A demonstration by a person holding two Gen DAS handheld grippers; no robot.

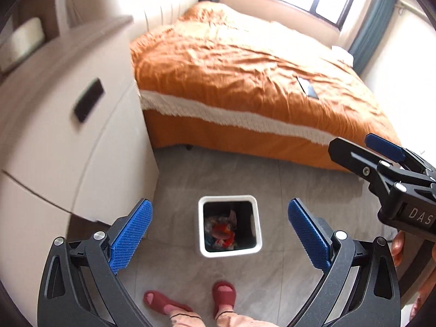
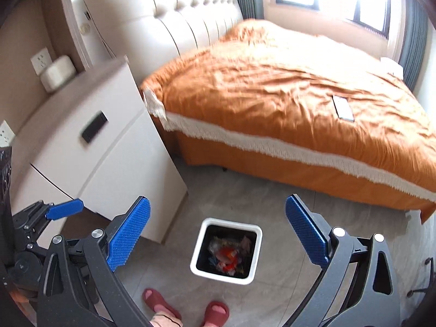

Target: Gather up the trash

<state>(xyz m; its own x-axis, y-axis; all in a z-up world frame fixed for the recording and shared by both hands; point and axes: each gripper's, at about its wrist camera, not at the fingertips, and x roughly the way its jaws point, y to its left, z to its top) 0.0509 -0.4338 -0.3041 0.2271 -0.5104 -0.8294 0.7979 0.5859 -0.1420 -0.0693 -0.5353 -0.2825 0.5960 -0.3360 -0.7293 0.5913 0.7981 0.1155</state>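
Left claw [image 1: 219, 234] spread wide and empty, bin [image 1: 229, 226] on the floor [image 1: 299, 185] straight below between its blue pads, trash [image 1: 222, 234] already inside; right claw [image 2: 218, 234] likewise spread and empty, bin just ahead and below, so both hang about equally near.
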